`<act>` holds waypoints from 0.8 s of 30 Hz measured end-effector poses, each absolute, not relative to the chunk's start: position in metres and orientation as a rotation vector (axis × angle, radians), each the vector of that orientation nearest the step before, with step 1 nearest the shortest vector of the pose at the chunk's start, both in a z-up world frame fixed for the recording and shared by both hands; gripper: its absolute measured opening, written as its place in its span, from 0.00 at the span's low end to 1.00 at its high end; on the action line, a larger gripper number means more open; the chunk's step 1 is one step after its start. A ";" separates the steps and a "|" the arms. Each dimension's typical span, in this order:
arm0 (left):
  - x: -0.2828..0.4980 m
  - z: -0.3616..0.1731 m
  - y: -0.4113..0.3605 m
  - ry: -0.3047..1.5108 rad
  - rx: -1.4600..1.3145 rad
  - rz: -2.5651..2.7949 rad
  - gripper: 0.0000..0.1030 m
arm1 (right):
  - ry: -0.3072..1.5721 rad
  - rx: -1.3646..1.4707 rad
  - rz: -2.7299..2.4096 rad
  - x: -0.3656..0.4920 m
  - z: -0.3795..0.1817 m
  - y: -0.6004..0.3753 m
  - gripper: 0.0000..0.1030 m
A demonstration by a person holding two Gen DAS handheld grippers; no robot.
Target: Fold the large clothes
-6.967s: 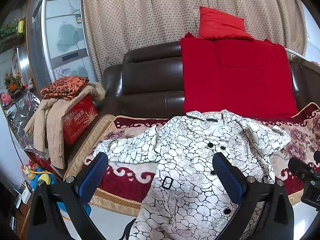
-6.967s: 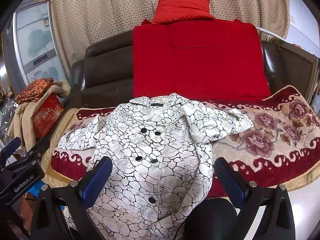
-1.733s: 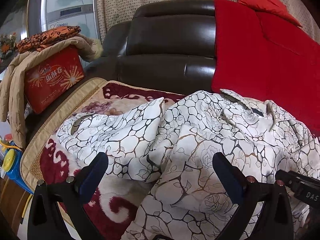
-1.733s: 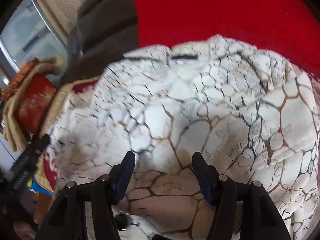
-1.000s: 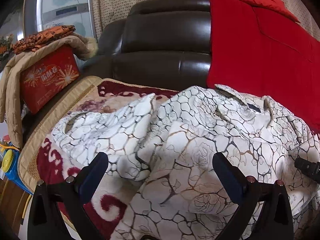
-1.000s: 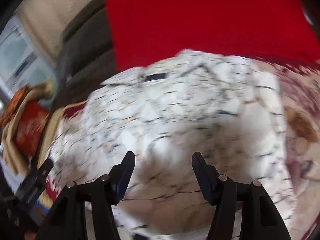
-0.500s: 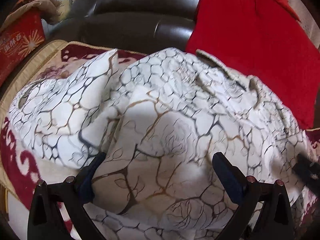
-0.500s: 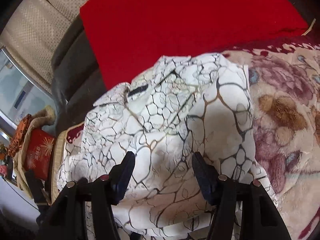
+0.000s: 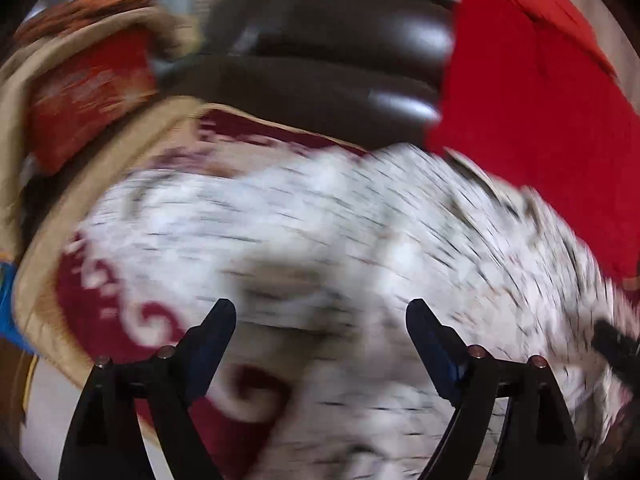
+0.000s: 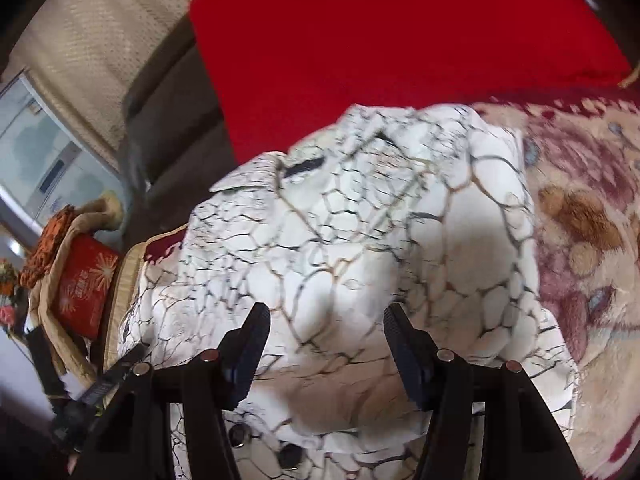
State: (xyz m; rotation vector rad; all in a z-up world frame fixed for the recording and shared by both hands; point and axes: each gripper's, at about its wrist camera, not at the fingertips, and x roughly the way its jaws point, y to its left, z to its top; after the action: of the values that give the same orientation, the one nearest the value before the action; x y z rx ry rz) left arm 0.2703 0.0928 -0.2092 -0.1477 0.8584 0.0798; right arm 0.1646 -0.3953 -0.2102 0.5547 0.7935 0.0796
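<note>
Red cardboard of a gift box (image 10: 86, 286), draped with a beige jacket (image 10: 52, 292), sits at the far left on the sofa arm, well clear of the work. Next comes the left gripper (image 9: 318, 322): its jaws are closing with the coat's cloth lying in front of them, but the view is badly smeared and I cannot tell whether any fabric is caught yet. The white crackle-print coat (image 10: 360, 248) lies bunched on the floral blanket (image 10: 592, 208) over the brown leather sofa (image 9: 340, 64), collar toward the red throw (image 10: 400, 32) on the backrest. Right of centre, the right gripper (image 10: 326, 322) stands partly spread, the blue pads (image 10: 404, 344) either side of a raised fold; whether they pinch it is unclear. The likely trouble: the left jaws may shut on several layers or on the blanket beneath, dragging the pile crooked, since the cloth is heaped instead of flat.
</note>
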 end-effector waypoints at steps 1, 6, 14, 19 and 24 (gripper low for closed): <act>0.269 -0.206 0.112 0.854 -0.171 0.118 0.86 | 0.786 0.542 0.089 0.166 -0.208 -0.389 0.62; 0.276 -0.218 0.228 0.899 -0.377 0.351 0.87 | 0.770 0.504 0.133 0.166 -0.205 -0.365 0.62; 0.329 -0.279 0.303 1.010 -0.638 0.308 0.85 | 0.775 0.476 0.124 0.172 -0.210 -0.357 0.61; 0.349 -0.289 0.310 0.983 -0.664 0.348 0.58 | 0.777 0.494 0.102 0.174 -0.214 -0.364 0.61; 0.367 -0.284 0.310 0.973 -0.620 0.329 0.22 | 0.774 0.524 0.087 0.174 -0.216 -0.375 0.61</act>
State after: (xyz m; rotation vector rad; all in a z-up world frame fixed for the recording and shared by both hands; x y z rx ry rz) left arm 0.3666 0.3103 -0.2837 -0.6200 0.9732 0.3292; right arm 0.1743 -0.3747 -0.2156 0.5243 0.7740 0.0874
